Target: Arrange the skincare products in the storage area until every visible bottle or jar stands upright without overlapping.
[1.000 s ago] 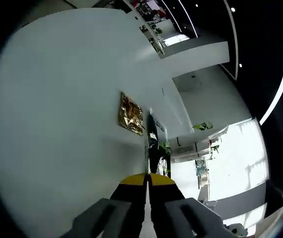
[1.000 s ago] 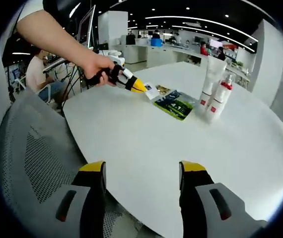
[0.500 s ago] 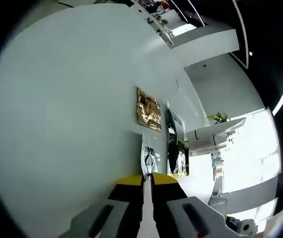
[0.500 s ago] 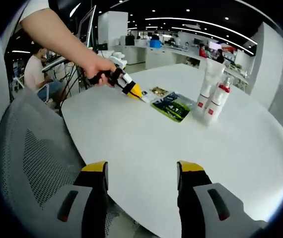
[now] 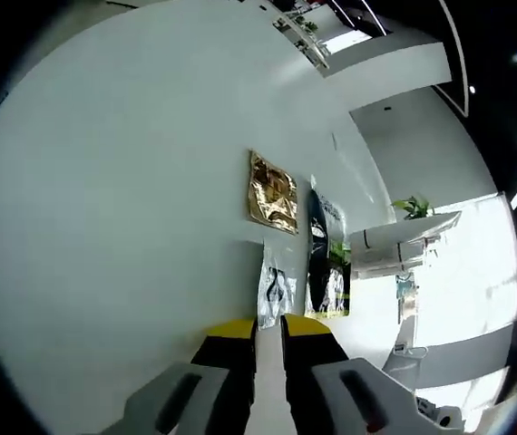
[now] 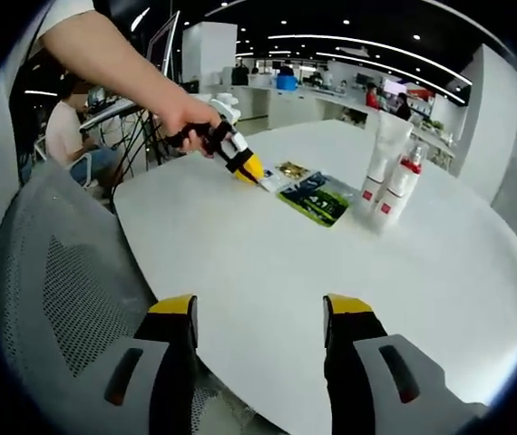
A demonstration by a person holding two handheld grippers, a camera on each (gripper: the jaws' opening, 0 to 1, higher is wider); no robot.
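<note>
Open-plan office, round white desk (image 6: 349, 272) in foreground. Left hand-held gripper (image 5: 268, 328), yellow-tipped jaws parted by narrow slit, tips at edge of small white sachet (image 5: 277, 288); nothing clamped. Gold foil sachet (image 5: 271, 192) and dark glossy sachet (image 5: 324, 263) lie flat just beyond. Right hand-held gripper (image 6: 260, 319) wide apart, empty. White tube (image 6: 388, 136) and red-capped bottle (image 6: 402, 186) upright, far right.

The left gripper view sits very low and close over the white table (image 5: 104, 208), rolled to the side, and faces the flat packets (image 5: 272, 191) just ahead. The right gripper view looks from the near edge of the table (image 6: 268, 272), farther back, across it toward the far edge. Both views share the packets (image 6: 313, 195).
</note>
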